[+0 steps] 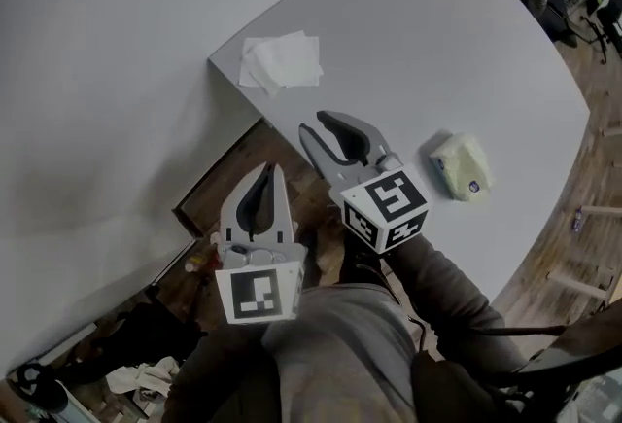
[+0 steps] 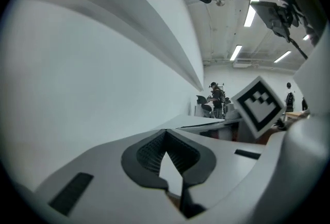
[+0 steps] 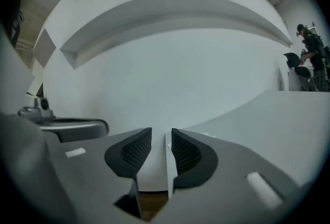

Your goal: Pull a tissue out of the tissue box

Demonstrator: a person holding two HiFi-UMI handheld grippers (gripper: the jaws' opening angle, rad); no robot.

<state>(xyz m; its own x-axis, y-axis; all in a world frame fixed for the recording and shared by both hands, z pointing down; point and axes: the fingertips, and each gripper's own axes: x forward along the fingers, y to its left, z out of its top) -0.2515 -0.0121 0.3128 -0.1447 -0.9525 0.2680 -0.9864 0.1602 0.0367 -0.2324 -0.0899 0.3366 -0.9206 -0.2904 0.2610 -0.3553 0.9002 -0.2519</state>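
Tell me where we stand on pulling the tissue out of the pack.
Done, apparently: white tissues lie flat at the table's far corner, apart from the tissue pack. In hand: nothing. The right gripper's fingers stand apart and empty, the left gripper is shut on nothing, and neither touches the pack. Left: probably nothing, unless another sheet is wanted.
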